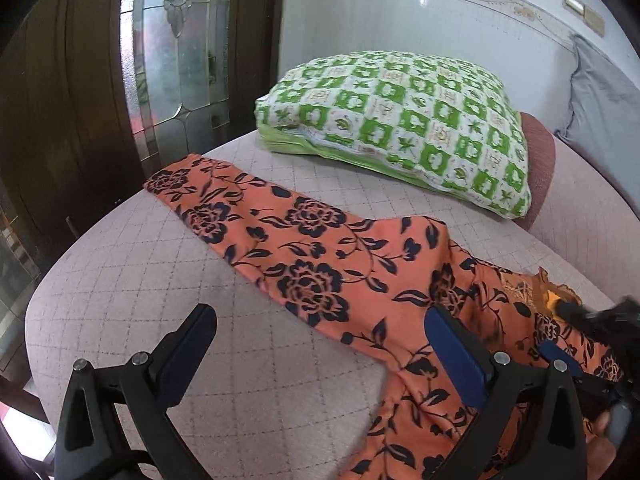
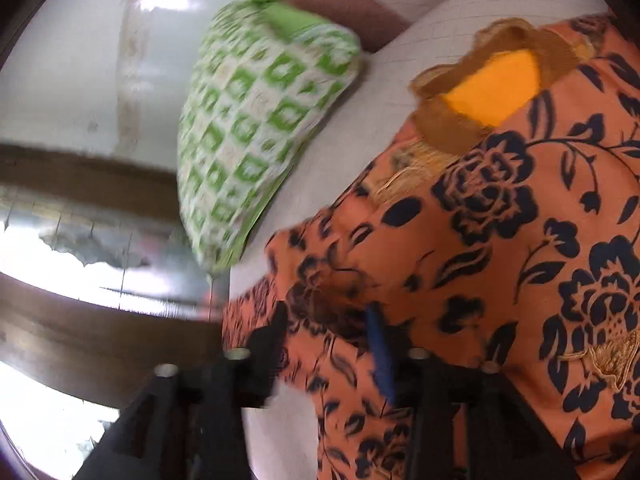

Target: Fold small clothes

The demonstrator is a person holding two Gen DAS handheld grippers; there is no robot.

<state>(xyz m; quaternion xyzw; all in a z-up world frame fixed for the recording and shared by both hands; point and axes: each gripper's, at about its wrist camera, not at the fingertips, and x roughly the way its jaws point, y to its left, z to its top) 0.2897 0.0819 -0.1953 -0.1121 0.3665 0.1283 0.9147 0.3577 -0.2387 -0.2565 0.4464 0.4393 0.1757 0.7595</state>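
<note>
Lying spread across the quilted bed (image 1: 120, 264), the orange floral garment (image 1: 320, 248) reaches toward the green pillow (image 1: 400, 120).
Left gripper (image 1: 320, 344) spread wide, empty, near edge; right gripper (image 2: 328, 344) parted around a fabric fold.

Left gripper (image 1: 320, 344): matte black plastic frame with two triangular arms, each pierced by a slot-shaped cutout. Round silver screw heads sit at the arm joints. The fingers (image 1: 456, 356) carry flat dark-blue pads on their inner faces. Right gripper (image 2: 328, 336): same black frame, silver screw heads and a blue-padded finger (image 2: 380, 352), rendered blurred.
</note>
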